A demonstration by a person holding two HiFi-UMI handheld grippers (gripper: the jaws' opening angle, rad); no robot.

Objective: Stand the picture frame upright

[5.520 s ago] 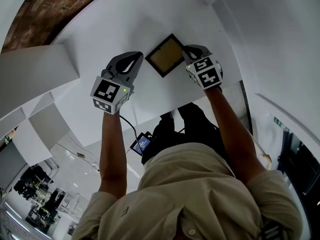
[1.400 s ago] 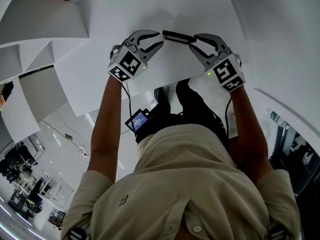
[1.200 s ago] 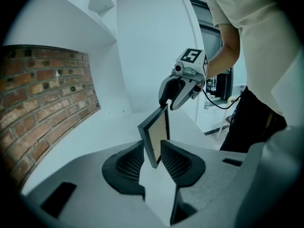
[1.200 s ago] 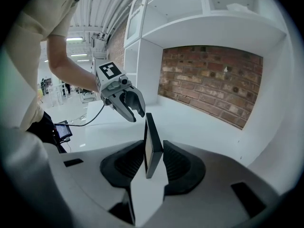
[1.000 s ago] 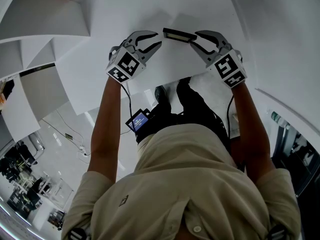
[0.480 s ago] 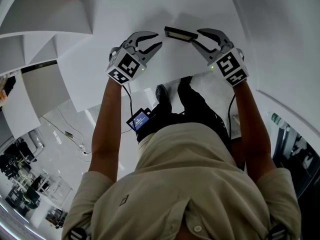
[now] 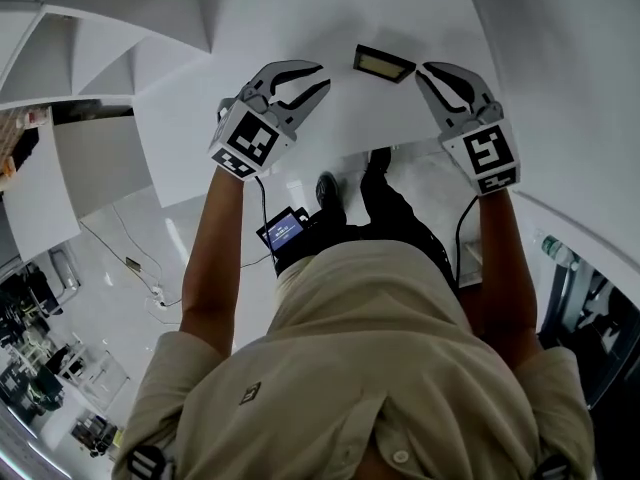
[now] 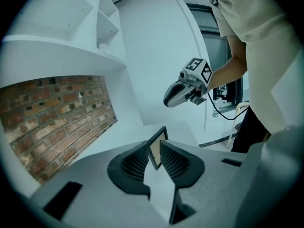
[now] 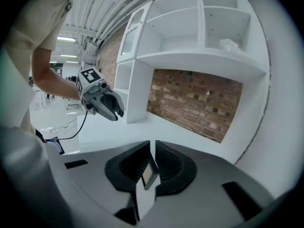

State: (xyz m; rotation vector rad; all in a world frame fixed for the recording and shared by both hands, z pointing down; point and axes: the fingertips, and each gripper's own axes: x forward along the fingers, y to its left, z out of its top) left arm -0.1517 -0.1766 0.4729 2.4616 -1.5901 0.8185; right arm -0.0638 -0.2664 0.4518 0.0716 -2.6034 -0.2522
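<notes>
**A:** What is showing on the left side of the head view?

**B:** The left gripper (image 7: 322, 76) is hovering over the white table (image 7: 250, 8), a little left of the upper middle. Its jaws are standing spread, and nothing is being pinched.

**A:** Its own view is showing something in the gap, though.

**B:** That is the picture frame (image 7: 384, 64), showing through the gap from farther off. The pads are not touching it.

**A:** Where is the picture frame sitting?

**B:** It is in the upper middle of the head view, between the two grippers and apart from both. It is standing on its lower edge on the table, with its black border and pale centre showing.

**A:** And further right?

**B:** The right gripper (image 7: 425, 73) is hanging just right of the picture frame. Its jaws are closing with nothing between them, and in its own view the picture frame is showing beyond the narrow gap.

**A:** Is anything showing behind?

**B:** A brick wall (image 8: 57, 118) is filling the left of the left gripper view. White shelves (image 9: 199, 56) are taking up the upper right of the right gripper view.
</notes>
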